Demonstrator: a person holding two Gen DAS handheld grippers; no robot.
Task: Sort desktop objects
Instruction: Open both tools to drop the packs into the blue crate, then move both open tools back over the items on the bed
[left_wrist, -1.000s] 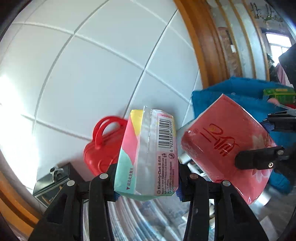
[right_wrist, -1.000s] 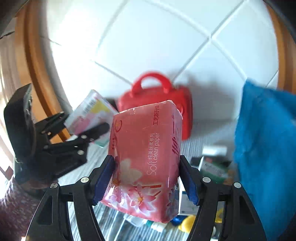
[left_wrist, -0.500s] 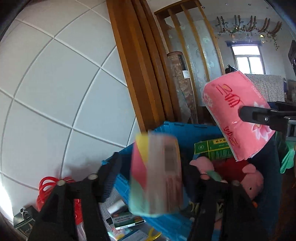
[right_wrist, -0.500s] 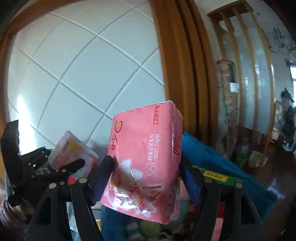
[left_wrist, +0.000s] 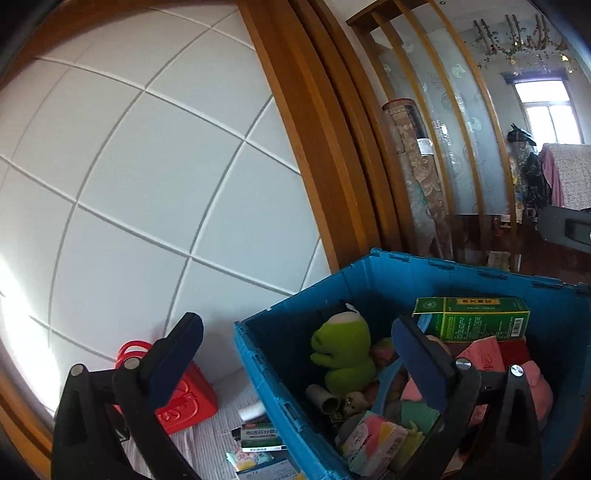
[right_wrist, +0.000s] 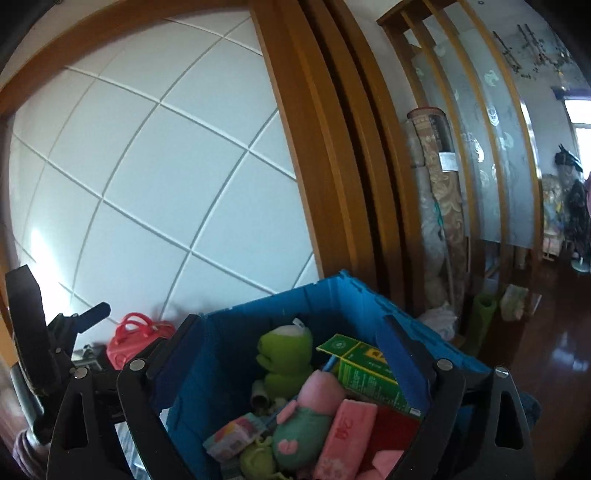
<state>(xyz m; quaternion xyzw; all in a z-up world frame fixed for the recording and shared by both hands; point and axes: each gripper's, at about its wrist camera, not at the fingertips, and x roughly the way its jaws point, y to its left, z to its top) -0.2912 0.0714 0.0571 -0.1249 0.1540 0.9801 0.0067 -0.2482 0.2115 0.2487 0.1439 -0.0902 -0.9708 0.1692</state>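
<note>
Left wrist view: left tongs (left_wrist: 295, 354) gape wide, empty, above the blue crate (left_wrist: 443, 273). Right tongs (right_wrist: 291, 354) likewise, their pink tissue pack (right_wrist: 347, 435) lying inside at 6 o'clock, apparently sorted.

the blue crate (left_wrist: 295, 373) is open at the top, but its floor is crowded: a green frog plush (left_wrist: 341, 350), a green carton (left_wrist: 471, 323) leaning on the far wall, a pink tissue pack (right_wrist: 347, 435) and a small colourful tissue pack (left_wrist: 373, 445). left of the crate, the table strip (left_wrist: 229, 410) is narrow, hemmed by the white tiled wall (left_wrist: 147, 184), a red toy handbag (left_wrist: 181, 402) and small boxes (left_wrist: 258, 435).
</note>
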